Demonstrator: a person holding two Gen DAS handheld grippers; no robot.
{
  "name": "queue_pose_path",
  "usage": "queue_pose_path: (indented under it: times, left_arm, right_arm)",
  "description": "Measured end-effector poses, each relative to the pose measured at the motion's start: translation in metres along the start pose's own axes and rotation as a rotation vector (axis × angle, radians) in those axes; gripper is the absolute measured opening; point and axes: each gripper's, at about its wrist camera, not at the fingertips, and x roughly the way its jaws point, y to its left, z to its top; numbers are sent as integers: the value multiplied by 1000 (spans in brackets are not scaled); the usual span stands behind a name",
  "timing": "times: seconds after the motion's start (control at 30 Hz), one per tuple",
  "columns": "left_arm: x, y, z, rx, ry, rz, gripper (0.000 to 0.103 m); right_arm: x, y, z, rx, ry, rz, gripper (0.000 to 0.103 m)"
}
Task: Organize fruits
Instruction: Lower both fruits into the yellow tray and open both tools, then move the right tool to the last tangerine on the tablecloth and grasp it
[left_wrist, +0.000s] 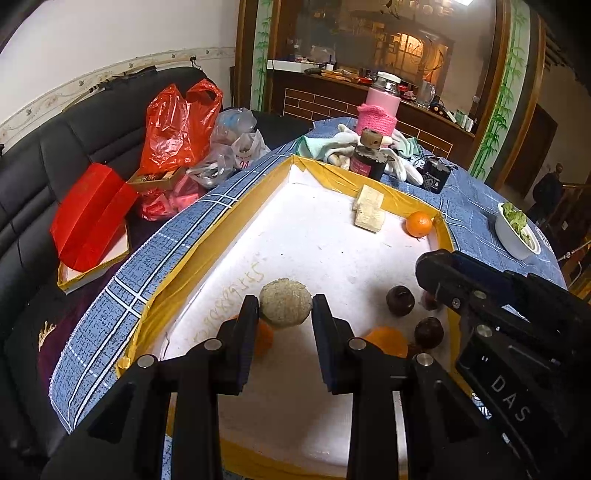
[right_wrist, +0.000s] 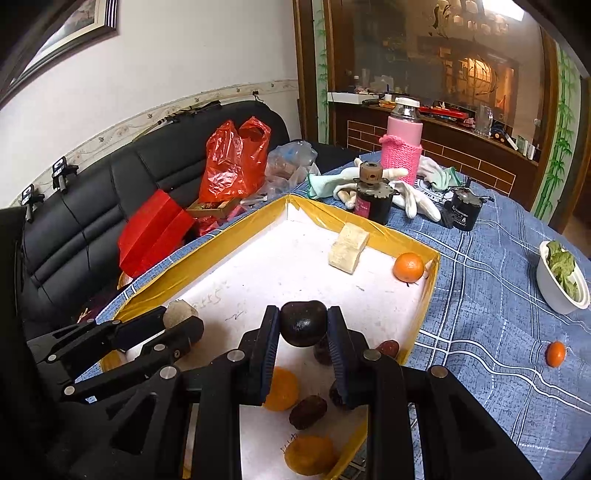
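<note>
Oranges (right_wrist: 281, 390) and dark fruits (right_wrist: 307, 411) are scattered over the near end of the tray (right_wrist: 428, 291), below both grippers; a pale block (right_wrist: 348, 248) and another orange (right_wrist: 408, 267) are seen at its far end. A round tan fruit (left_wrist: 284, 303) is clamped by the left gripper (left_wrist: 284, 310), a dark plum (right_wrist: 303, 323) by the right gripper (right_wrist: 303, 328), both angled downward over the tray.

Four oranges (right_wrist: 408, 267) (right_wrist: 556, 353) (right_wrist: 282, 389) (right_wrist: 308, 454), two dark cylinders (right_wrist: 371, 201) (right_wrist: 463, 212), one white bowl (right_wrist: 554, 288), one pink bottle (right_wrist: 402, 125)
</note>
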Motion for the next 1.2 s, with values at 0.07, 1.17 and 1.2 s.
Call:
queue_pose_path:
  times: [0.07, 1.17, 1.2]
  left_arm:
    - [0, 2, 1, -2, 1, -2, 27]
    - [-10, -17, -2, -2, -9, 51, 73]
    - [-12, -20, -2, -7, -16, 38, 73]
  right_arm:
    - [1, 0, 1, 0, 2, -1, 26]
    - [-21, -60, -17, 136, -36, 57, 53]
    - [-25, -66, -19, 143, -44, 47, 53]
